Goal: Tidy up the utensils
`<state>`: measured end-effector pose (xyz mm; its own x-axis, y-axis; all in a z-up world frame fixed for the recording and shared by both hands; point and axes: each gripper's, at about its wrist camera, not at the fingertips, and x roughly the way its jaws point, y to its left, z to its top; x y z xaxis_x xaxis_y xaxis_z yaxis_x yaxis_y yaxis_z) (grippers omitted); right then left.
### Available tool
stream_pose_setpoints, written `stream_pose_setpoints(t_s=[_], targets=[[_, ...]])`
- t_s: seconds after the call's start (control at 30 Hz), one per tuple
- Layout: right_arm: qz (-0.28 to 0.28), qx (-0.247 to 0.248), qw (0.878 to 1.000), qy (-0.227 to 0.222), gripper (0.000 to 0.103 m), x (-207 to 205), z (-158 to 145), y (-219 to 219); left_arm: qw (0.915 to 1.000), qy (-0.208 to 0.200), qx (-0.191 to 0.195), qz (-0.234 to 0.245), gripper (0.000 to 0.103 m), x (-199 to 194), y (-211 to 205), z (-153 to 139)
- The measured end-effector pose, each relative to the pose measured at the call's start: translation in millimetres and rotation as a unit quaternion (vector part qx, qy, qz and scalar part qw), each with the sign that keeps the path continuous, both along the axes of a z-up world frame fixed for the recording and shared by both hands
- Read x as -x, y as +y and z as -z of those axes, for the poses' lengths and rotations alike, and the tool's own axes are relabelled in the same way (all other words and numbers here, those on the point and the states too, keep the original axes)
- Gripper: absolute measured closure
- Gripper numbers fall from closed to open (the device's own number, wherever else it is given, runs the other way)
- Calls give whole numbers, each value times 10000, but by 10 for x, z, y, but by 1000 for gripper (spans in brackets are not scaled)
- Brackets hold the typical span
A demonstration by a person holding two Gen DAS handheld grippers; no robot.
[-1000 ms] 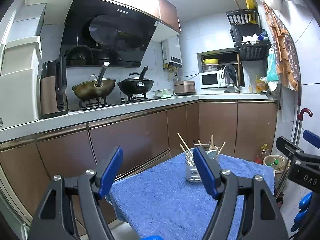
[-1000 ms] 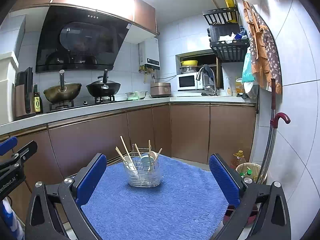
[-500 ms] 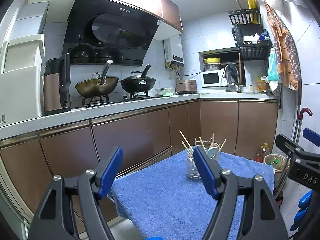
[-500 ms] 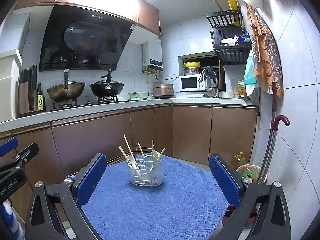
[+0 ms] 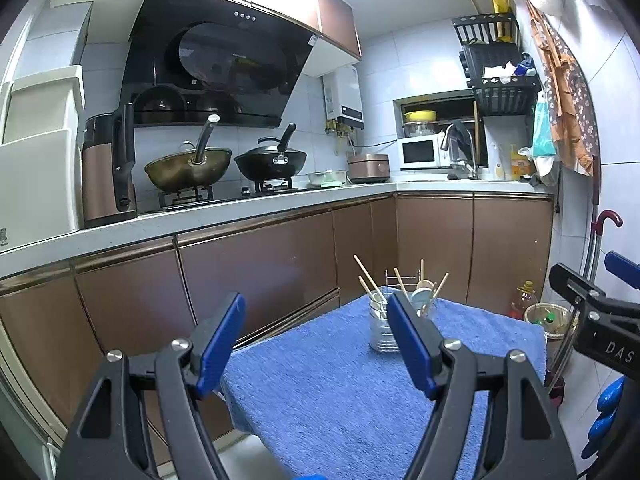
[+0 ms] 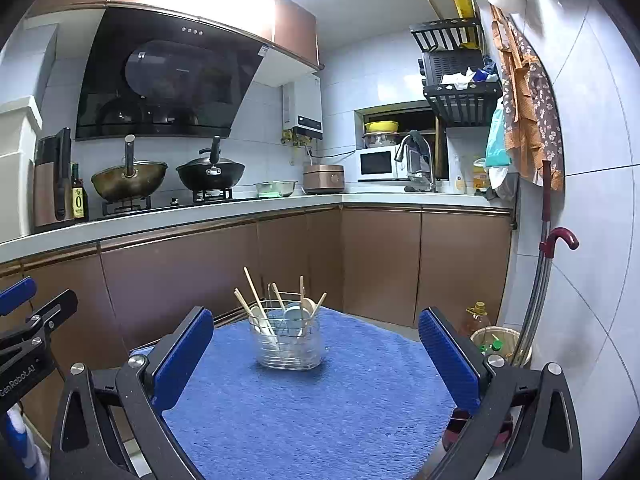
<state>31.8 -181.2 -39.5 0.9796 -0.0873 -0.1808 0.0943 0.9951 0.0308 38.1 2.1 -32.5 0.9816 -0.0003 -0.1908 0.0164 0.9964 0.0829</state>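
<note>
Both the left gripper [image 5: 316, 344] and right gripper [image 6: 316, 354] are held spread wide, nothing gripped. The utensil basket [image 6: 289, 342] — chopsticks [image 6: 254, 290] and spoons [image 6: 307, 307] upright inside — is seen at twelve o'clock on the blue towel [image 6: 320, 408].

A basket [image 6: 289, 344] stands on the towel-covered table [image 6: 320, 412] toward twelve o'clock, chopsticks [image 6: 254, 290] and spoons [image 6: 307, 307] in it. Behind runs the counter [image 6: 200, 216]; a bin [image 6: 500, 342] sits at three o'clock.
</note>
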Motion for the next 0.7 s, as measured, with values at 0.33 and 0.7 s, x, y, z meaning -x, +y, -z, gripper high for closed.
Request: stream_pose_setpoints(t_s=[0.33,0.7], targets=[[29,27,10000,72,0,-21,35,-4,10000,37,-16,39,32,-52,10,5],[111,70,9999,93,0,-28,53,-16,10000,32,80,-1,32,-77,38,28]])
